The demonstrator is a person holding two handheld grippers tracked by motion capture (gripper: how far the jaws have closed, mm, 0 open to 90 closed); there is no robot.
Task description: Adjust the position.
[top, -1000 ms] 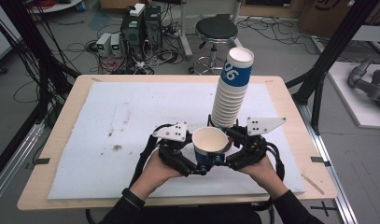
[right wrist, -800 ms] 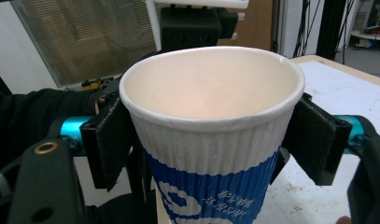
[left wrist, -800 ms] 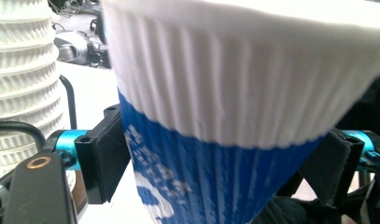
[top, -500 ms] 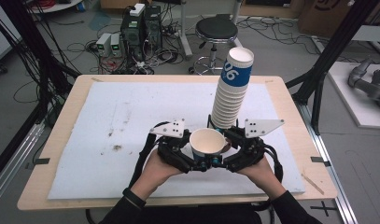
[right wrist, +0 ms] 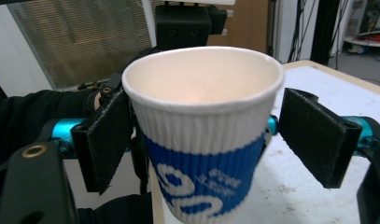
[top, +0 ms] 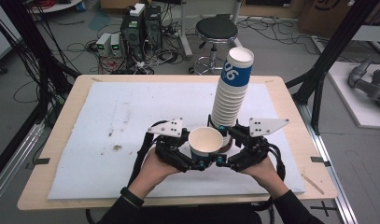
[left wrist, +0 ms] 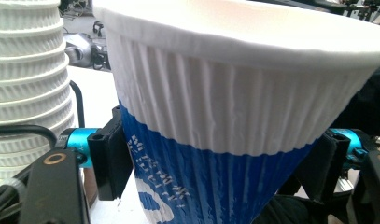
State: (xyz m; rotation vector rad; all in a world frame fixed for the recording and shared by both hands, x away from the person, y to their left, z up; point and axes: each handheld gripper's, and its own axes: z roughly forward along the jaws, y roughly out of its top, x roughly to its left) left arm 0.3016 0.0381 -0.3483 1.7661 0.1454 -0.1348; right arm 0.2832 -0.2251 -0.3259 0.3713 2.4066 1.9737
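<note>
A white and blue ribbed paper cup [top: 206, 142] stands upright and empty between both grippers near the table's front middle. My left gripper [top: 196, 163] has just been closing, and in the left gripper view its pads [left wrist: 110, 158] press the blue band of the cup [left wrist: 234, 116]. My right gripper [top: 221, 161] has just been opening. In the right gripper view the cup [right wrist: 201, 135] sits between the jaws of that gripper [right wrist: 211, 137], with the right pad [right wrist: 313, 135] clearly off its wall. A tall stack of the same cups [top: 232, 93] leans just behind.
A white sheet [top: 131, 107] with a few brown stains [top: 116, 147] covers the wooden table [top: 295, 140]. The stack of cups [left wrist: 29, 79] stands close beside the left gripper. A stool [top: 216, 30] and electronics boxes [top: 138, 23] are on the floor beyond the far edge.
The cup and both grippers have shifted very slightly left; both hands otherwise stay where they were, with the cup still between them.
</note>
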